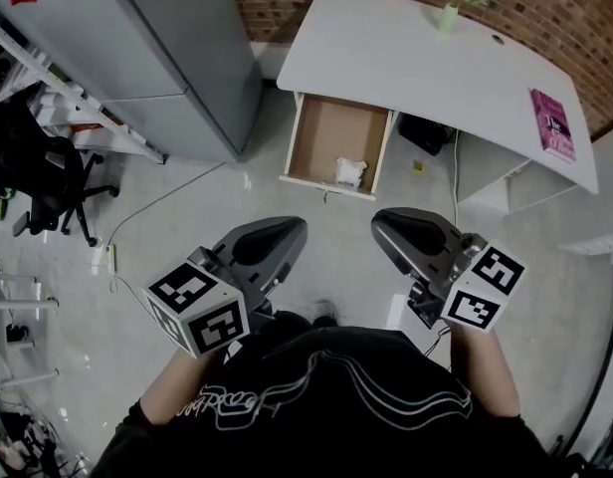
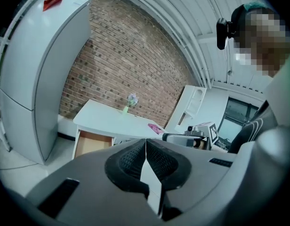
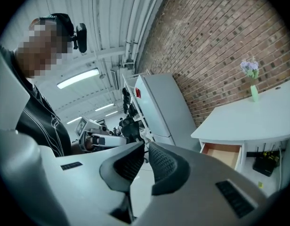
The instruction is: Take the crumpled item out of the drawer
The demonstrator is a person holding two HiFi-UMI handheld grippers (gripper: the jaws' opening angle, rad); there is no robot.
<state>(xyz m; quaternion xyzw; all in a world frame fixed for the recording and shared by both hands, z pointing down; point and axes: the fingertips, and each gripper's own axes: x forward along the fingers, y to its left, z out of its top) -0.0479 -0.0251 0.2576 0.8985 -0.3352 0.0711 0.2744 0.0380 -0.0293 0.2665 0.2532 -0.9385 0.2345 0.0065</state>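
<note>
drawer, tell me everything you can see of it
The drawer is pulled wide open from under the left end of the white desk, facing the person. It is shallow and rectangular, with white walls and front and a tan, wood-looking bottom. A white crumpled item lies inside by the front wall, toward the right in the head view; the rest of the bottom is bare. Nothing else touches it.
</note>
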